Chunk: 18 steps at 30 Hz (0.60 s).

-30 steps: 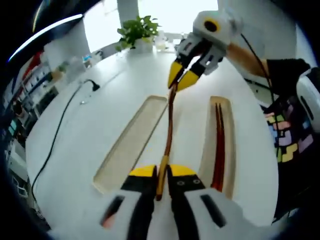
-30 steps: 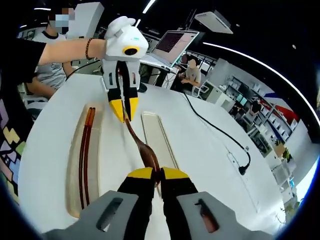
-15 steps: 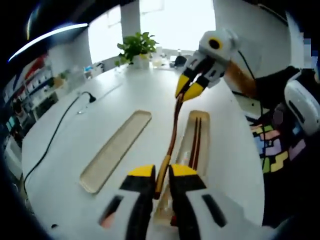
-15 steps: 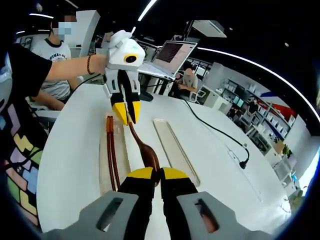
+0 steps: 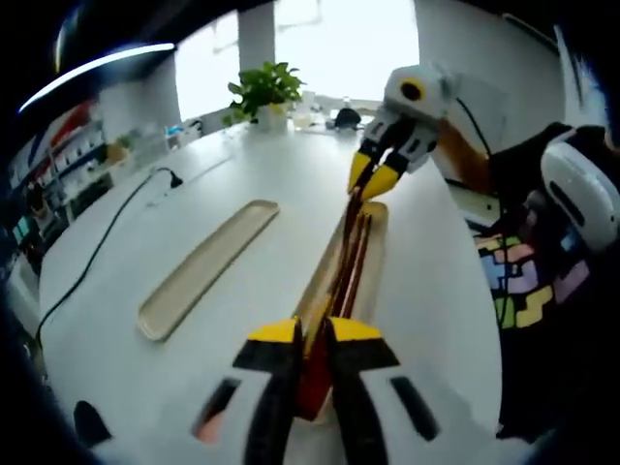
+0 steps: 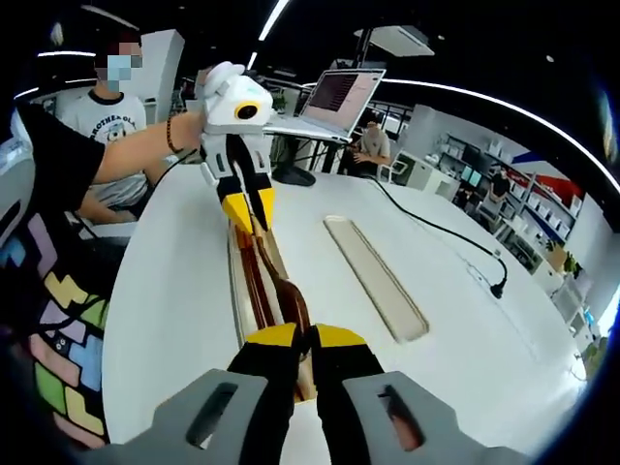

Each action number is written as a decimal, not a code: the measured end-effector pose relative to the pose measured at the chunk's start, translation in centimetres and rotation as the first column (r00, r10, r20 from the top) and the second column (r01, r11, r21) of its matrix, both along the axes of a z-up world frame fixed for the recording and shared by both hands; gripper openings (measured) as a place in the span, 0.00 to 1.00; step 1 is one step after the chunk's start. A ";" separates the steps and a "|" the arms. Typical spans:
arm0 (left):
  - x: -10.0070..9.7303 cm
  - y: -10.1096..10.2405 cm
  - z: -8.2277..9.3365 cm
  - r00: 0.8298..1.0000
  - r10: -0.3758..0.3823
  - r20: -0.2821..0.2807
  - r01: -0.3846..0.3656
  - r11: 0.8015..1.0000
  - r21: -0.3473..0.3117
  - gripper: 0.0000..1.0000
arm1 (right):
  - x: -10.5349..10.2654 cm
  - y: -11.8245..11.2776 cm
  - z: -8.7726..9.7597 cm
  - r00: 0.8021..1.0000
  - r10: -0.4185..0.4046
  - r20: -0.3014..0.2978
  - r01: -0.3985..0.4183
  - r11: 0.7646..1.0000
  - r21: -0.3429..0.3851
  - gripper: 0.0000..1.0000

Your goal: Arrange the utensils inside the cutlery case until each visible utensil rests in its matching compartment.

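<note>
Nearest in the right gripper view, the right hand-held gripper (image 6: 302, 341) is clenched on the bowl end of the long brown wooden spoon (image 6: 288, 302); in the left gripper view, the left hand-held gripper (image 5: 315, 337) grasps the spoon's handle end. The spoon is thus carried by both ends, suspended lengthwise just above the pale, narrow wooden tray half of the cutlery case (image 6: 235, 281) that already holds a pair of dark reddish-brown chopsticks (image 5: 356, 260). Whether the spoon touches the tray floor cannot be told. Further off, the second pale tray half (image 6: 375, 276) lies apart on the round white desk (image 6: 465, 339), with a black cable (image 6: 441, 237) beyond it. The step in hand is judged to be seating the spoon. To do it well, keep the spoon parallel to the tray's long walls, lower both ends together — level, not one first — and place it beside the chopsticks, not across them. Release only once the spoon rests flat.
</note>
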<state>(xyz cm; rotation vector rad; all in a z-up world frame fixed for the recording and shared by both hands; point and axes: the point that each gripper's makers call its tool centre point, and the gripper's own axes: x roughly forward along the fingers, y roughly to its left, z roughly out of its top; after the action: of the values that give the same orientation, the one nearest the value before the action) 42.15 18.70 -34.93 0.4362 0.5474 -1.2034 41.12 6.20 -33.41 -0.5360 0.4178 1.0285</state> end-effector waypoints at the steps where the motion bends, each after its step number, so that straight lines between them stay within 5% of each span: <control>1: 0.1 0.2 -0.1 1.000 0.002 0.001 -0.002 1.000 0.004 0.06 | 0.1 -0.1 -0.2 1.000 -0.006 -0.010 0.006 1.000 0.001 0.03; 7: 0.6 1.3 0.1 0.999 0.038 -0.025 -0.038 0.999 -0.020 0.03 | -0.5 0.0 -1.0 0.988 -0.031 -0.151 0.043 0.996 0.074 0.03; 13: 0.2 1.1 0.6 1.000 0.026 0.002 -0.025 0.999 -0.030 0.04 | -1.0 0.5 -0.4 0.956 -0.010 -0.293 0.066 0.981 0.184 0.03; 18: 0.1 1.3 1.0 0.999 0.024 0.031 -0.023 0.999 -0.027 0.05 | -0.6 0.0 -1.1 0.930 -0.019 -0.368 0.087 0.982 0.169 0.03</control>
<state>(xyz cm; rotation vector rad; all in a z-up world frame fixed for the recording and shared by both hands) 42.30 19.99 -33.90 0.4238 0.5077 -1.1783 40.47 6.23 -34.53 -0.1643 0.6565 1.1039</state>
